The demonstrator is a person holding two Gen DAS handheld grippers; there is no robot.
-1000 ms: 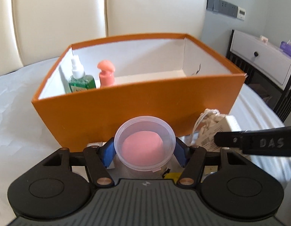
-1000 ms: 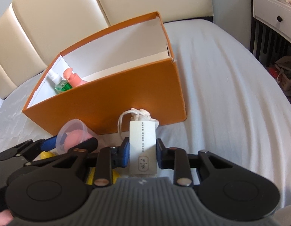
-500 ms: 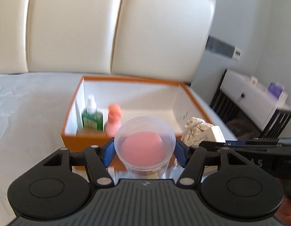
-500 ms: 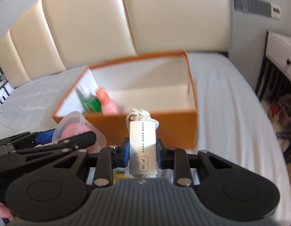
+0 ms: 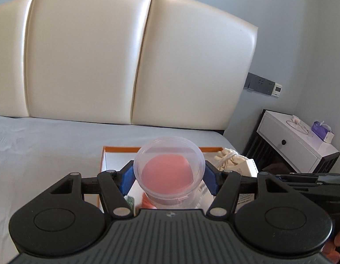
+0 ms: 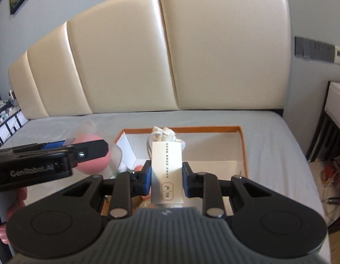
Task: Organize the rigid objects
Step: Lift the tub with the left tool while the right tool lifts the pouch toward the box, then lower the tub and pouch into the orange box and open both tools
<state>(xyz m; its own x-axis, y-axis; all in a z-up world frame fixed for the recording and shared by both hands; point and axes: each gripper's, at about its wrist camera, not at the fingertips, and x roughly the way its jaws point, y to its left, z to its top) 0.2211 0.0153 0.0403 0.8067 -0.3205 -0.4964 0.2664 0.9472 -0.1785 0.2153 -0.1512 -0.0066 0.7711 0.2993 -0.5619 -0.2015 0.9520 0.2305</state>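
Big cream headboard (image 5: 134, 52) fills the background, grey bed (image 6: 280, 145) below it, and the orange box (image 6: 243, 145) sits open on the sheet. My left gripper (image 5: 169, 172) is clamped on a clear tub (image 5: 170, 165) with something pink inside, up over the box. My right gripper (image 6: 166, 179) pinches a white card (image 6: 167, 171) with a cloth pouch (image 6: 164, 133) attached, also above the box.

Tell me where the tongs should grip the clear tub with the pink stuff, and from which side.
Grip the clear tub across its round wall just under the rim, coming in from the side, level. The left tongs already hold it so: blue pads on opposite sides of the widest part, mouth facing the camera. The lip should help stop it slipping.
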